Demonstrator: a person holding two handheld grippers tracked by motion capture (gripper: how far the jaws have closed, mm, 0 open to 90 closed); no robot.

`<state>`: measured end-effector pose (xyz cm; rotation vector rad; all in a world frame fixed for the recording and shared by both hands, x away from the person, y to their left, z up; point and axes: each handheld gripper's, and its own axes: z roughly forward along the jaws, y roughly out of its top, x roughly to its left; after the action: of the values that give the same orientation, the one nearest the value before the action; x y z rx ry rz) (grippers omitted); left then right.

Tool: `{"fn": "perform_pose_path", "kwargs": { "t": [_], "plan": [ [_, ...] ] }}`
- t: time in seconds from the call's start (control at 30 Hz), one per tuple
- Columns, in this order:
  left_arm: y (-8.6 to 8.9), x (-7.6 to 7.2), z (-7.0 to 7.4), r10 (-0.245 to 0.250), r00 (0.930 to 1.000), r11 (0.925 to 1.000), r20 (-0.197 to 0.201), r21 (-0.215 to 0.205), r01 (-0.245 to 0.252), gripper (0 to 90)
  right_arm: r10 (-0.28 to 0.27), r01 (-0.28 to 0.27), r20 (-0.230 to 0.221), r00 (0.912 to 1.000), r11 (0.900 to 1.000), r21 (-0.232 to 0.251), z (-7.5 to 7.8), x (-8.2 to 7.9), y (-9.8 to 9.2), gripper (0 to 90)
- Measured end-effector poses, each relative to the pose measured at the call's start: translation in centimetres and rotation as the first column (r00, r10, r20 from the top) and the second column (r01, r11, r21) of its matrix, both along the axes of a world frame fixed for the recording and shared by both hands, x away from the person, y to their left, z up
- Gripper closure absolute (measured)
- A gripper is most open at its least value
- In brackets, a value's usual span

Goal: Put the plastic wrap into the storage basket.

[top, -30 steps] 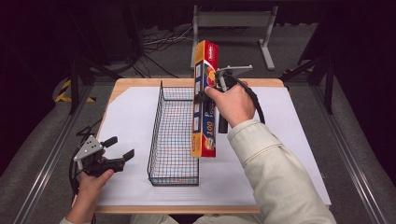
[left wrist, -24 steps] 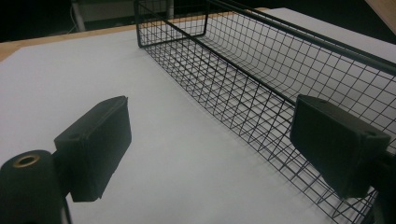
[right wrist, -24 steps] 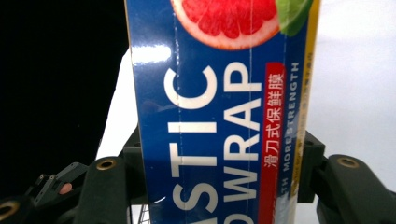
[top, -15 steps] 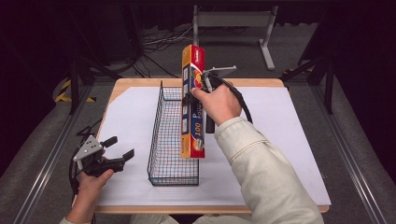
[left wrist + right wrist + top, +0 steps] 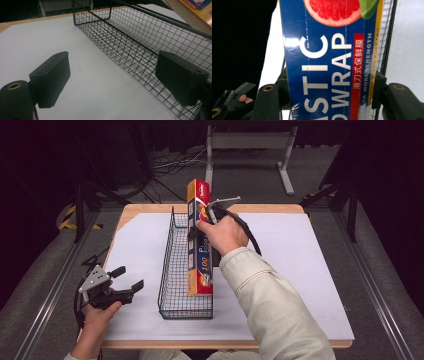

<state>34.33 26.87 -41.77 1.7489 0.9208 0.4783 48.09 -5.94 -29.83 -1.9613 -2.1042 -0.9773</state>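
— Blue, red and orange cardboard: that's the plastic wrap box (image 5: 199, 240) we see in the right tongs (image 5: 202, 227), isn't it?

— Yes. In the right gripper view the two black jaws pinch the box (image 5: 329, 62) from both sides, pads against its long faces. We read "WRAP" and a grapefruit slice on the blue panel.

— Where does the box sit?

— Above the black wire basket (image 5: 172, 270), tilted — its far end raised, its near end down at the basket's right wall. Whether it touches the wire we cannot tell.

— And the left tongs (image 5: 127, 280)?

— Spread wide, nothing between them — low over the white table (image 5: 300, 265) just left of the basket, whose mesh (image 5: 140, 47) runs past the right jaw.
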Motion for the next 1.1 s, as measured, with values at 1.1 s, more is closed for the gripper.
{"fn": "perform_pose_path", "kwargs": {
  "t": [1.1],
  "plan": [
    [0.1,-0.2,0.2,-0.005,0.9999,0.9999,0.016,-0.012,0.006,13.5,-0.013,0.002,-0.121,0.9925,0.996,-0.091,-5.2,1.0,2.4,41.0]
  ]
}}
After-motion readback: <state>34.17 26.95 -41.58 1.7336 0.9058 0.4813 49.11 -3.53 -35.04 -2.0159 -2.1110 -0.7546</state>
